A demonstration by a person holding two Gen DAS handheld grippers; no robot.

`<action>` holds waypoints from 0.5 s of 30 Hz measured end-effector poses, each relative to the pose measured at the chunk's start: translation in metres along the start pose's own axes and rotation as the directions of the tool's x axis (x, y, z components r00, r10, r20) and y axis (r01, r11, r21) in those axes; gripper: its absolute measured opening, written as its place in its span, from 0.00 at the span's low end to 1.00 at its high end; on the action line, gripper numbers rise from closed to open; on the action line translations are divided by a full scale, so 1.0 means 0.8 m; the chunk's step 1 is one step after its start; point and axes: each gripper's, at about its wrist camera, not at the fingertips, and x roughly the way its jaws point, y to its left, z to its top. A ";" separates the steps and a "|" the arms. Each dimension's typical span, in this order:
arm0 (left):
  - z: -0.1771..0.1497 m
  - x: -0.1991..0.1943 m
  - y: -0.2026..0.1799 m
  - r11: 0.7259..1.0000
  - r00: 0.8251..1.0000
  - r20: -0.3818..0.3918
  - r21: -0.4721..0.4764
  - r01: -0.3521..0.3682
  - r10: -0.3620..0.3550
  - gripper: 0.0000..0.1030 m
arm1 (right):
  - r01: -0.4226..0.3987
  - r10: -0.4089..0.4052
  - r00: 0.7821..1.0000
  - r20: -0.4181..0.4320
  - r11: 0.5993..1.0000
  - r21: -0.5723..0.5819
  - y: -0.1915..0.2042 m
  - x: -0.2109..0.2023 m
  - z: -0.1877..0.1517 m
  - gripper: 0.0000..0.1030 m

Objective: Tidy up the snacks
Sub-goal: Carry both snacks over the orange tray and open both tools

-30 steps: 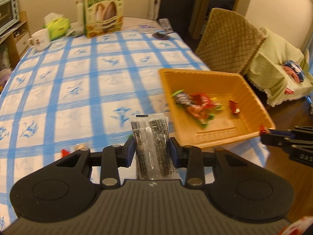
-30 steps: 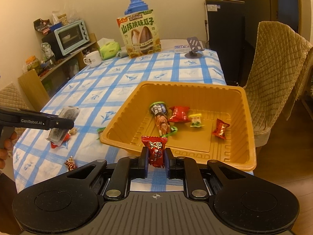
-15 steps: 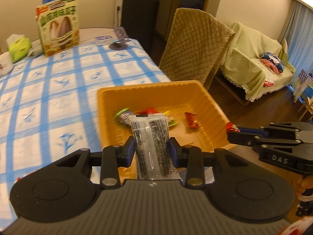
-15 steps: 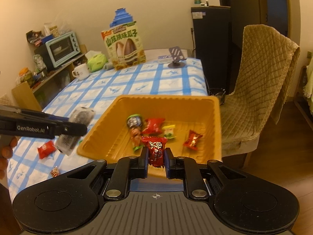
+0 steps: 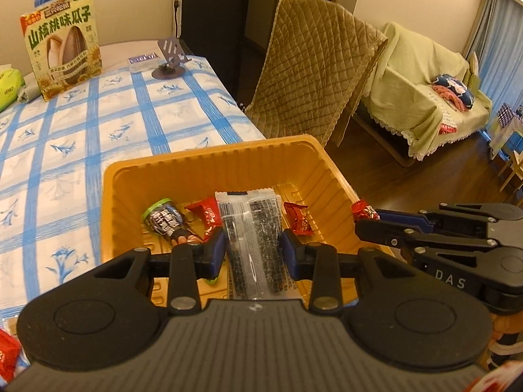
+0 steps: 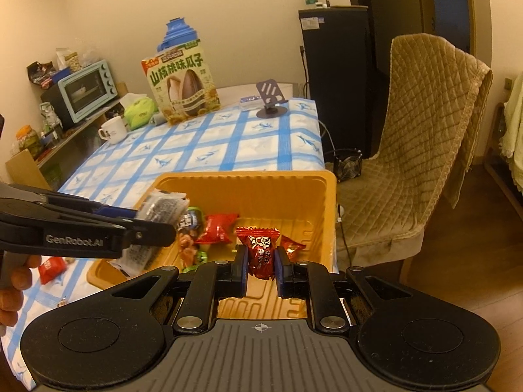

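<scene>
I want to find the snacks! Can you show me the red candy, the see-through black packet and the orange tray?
red candy (image 6: 260,251), right wrist view, middle of its wrapper
see-through black packet (image 5: 253,228), left wrist view, middle of the packet
orange tray (image 5: 209,158), left wrist view, far rim

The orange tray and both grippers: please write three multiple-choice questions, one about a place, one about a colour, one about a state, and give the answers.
1. Where is the clear packet with black contents?
A. flat on the tablecloth
B. in the left gripper, over the orange tray
C. on the chair

2. What colour is the candy in the right gripper?
A. red
B. green
C. blue

3. What is the state of the right gripper?
A. open and empty
B. shut on the candy
C. out of view

Answers: 1 B, the packet sits between the left fingers above the tray floor. 2 A, its wrapper is red. 3 B, both pads press its sides.
</scene>
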 end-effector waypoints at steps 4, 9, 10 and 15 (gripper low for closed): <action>0.002 0.020 -0.005 1.000 1.000 -0.028 0.007 -0.010 0.011 0.33 | 0.002 -0.002 1.000 -0.009 1.000 0.007 -0.007 0.007 0.001 0.16; 0.001 0.038 -0.007 1.000 0.998 -0.060 0.013 -0.015 0.016 0.33 | 0.005 -0.005 1.000 -0.018 1.000 0.013 -0.012 0.012 0.000 0.16; 0.001 0.041 -0.008 1.000 0.998 -0.065 0.013 -0.016 0.017 0.33 | 0.006 -0.006 1.000 -0.020 1.000 0.015 -0.013 0.013 0.000 0.16; -0.001 0.051 -0.005 1.000 0.996 -0.090 0.011 -0.013 0.014 0.33 | 0.007 -0.007 1.000 -0.027 1.000 0.022 -0.016 0.017 0.001 0.16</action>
